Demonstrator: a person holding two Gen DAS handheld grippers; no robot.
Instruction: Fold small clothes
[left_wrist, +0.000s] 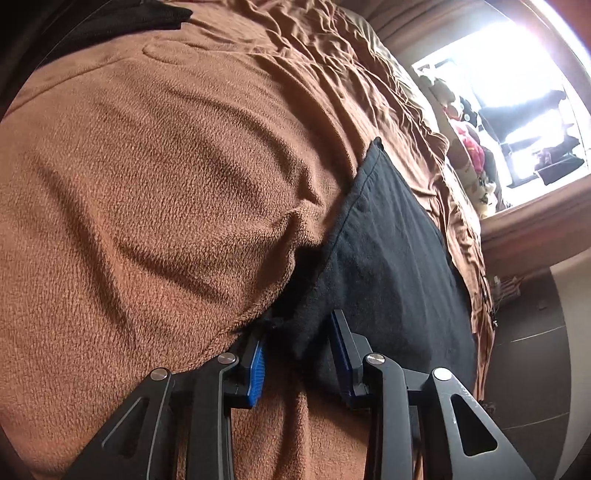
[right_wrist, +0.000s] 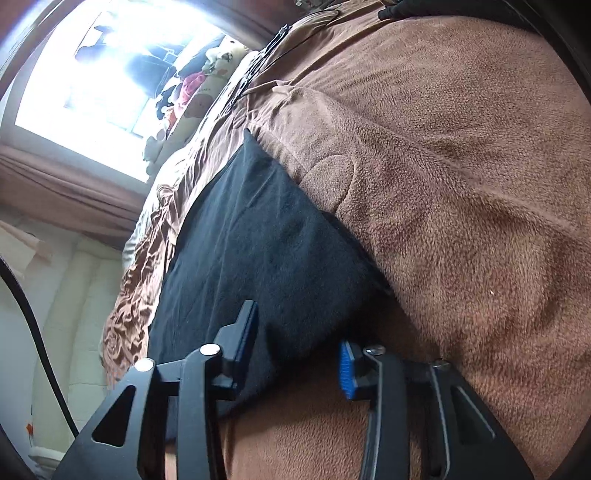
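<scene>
A black garment (left_wrist: 388, 266) lies flat on a brown fleece blanket (left_wrist: 147, 184), near the bed's edge. In the left wrist view my left gripper (left_wrist: 295, 325) straddles the garment's near corner, which bunches between the blue pads (left_wrist: 256, 369). A gap shows between pad and cloth, and a blanket fold hides the left fingertip. In the right wrist view the same black garment (right_wrist: 266, 236) runs away from my right gripper (right_wrist: 297, 325). Its near edge lies between the fingers, with one blue pad (right_wrist: 345, 369) bare on the blanket side. Both grippers are partly open around cloth.
The bed drops off beside the garment to a dark floor (left_wrist: 535, 332). Stuffed toys (right_wrist: 207, 85) sit at the far end under a bright window (right_wrist: 92, 66). A black cable (right_wrist: 33, 332) hangs at the left of the right wrist view. More black cloth (left_wrist: 110, 22) lies at the far side.
</scene>
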